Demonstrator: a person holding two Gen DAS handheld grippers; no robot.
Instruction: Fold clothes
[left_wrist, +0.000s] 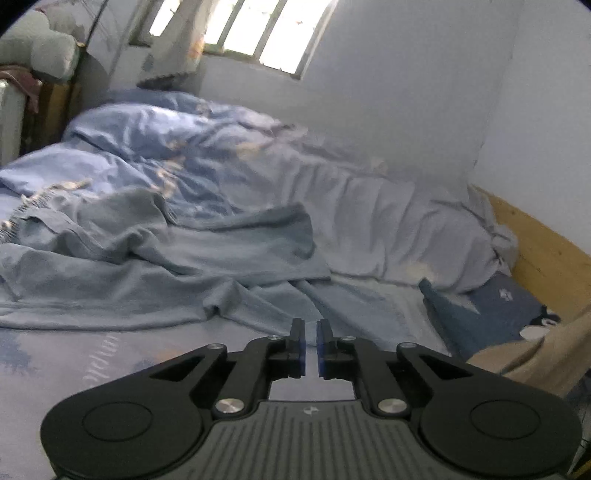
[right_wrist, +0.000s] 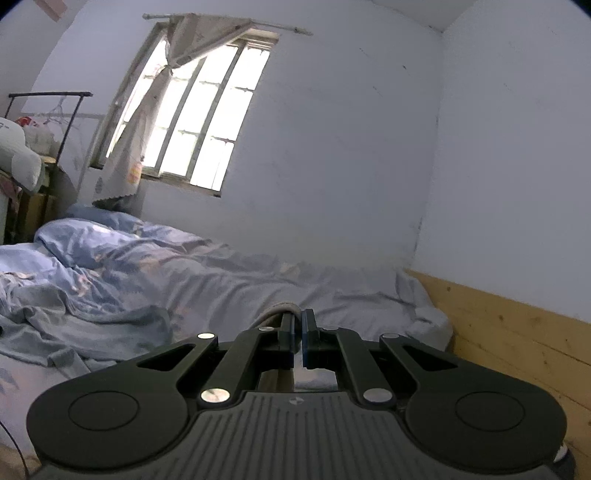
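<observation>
While the left claw (left_wrist: 311, 341) hangs low over the bed (left_wrist: 55, 365), its blue pads (left_wrist: 303, 347) sit almost together. There's just a thin sliver of gap between them, with nothing in it, and they aren't touching any fabric. The printed sheet runs right underneath.

The right claw (right_wrist: 298, 338) points pretty much level at the wall (right_wrist: 332, 166) and it's squeezed tight too. A beige cloth (right_wrist: 275, 312) curls over the tip of its left-side finger and drops down beside it. It looks pinched right at the tips, though the actual contact spot is hard to make out. The same beige cloth (left_wrist: 535, 354) shows at the right edge of the left cam, bunched up near the wooden bed frame (left_wrist: 546, 254).

Other stuff on the bed:
- a rumpled grey-blue blanket (left_wrist: 166, 254) with a fringed edge, spread ahead and to the left of the left claw, well clear of the pads
- a light blue duvet (left_wrist: 166, 147) heaped behind that, under the window (left_wrist: 255, 29)
- a dark blue piece (left_wrist: 495, 306) with a small white mark, lying just beside the beige cloth in the corner by the frame
</observation>
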